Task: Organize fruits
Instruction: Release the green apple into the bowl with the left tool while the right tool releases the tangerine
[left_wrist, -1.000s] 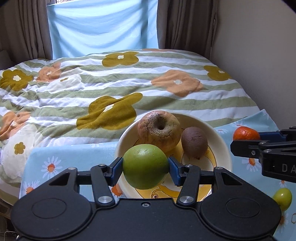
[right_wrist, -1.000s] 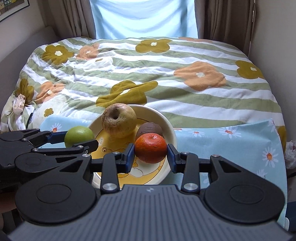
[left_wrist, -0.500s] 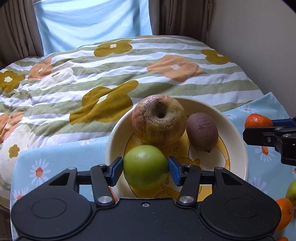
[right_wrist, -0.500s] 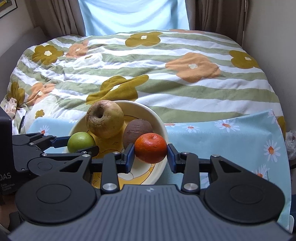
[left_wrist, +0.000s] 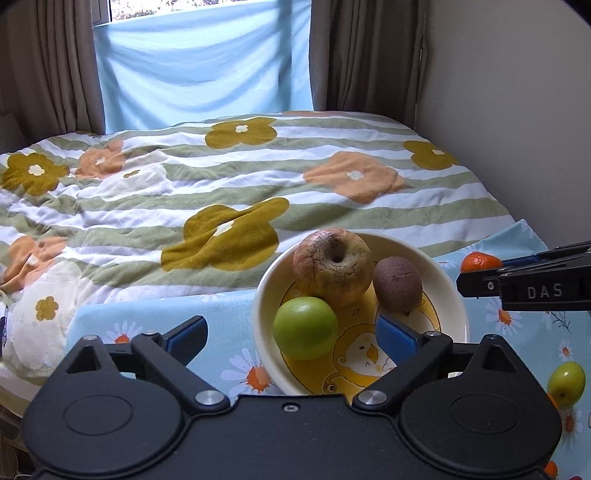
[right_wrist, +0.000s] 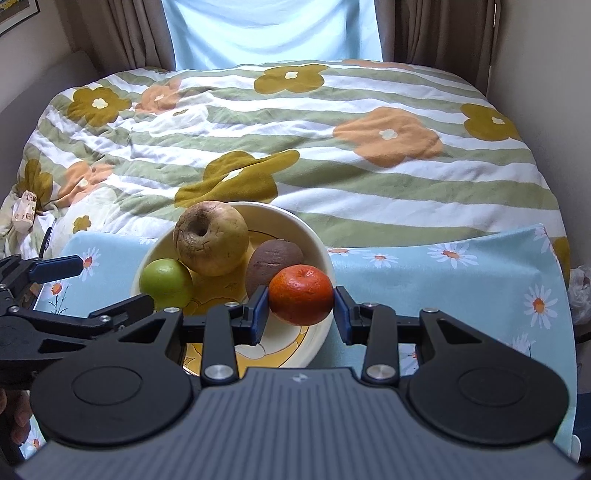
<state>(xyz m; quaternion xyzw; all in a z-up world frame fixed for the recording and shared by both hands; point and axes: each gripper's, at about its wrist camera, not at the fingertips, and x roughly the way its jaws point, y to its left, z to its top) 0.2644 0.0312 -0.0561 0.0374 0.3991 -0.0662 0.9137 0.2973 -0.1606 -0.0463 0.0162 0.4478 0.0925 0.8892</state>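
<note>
The left tool (left_wrist: 291, 338) stands spread wide, its jaws having just been opening, and the green fruit (left_wrist: 306, 328) sits free between them, touching neither pad, resting in the bowl (left_wrist: 448, 295) against the big wrinkled apple (left_wrist: 332, 267). The right tool (right_wrist: 298, 308) is pinching the orange (right_wrist: 301, 293), both pads pressed on its sides, over the bowl's near right part, just in front of the brown fruit (right_wrist: 273, 264). The relation that matters: the bare patch of bowl lies directly below and slightly left of the orange, between the green fruit and the near rim, so a short lowering looks enough. The left tool flanks that patch and probably should draw back first. Another green fruit (left_wrist: 566, 384) and an orange (left_wrist: 480, 262) lie on the flowered cloth (left_wrist: 147, 317) to the bowl's right, nearer the right hand, with the bed (left_wrist: 258, 177) beyond.
</note>
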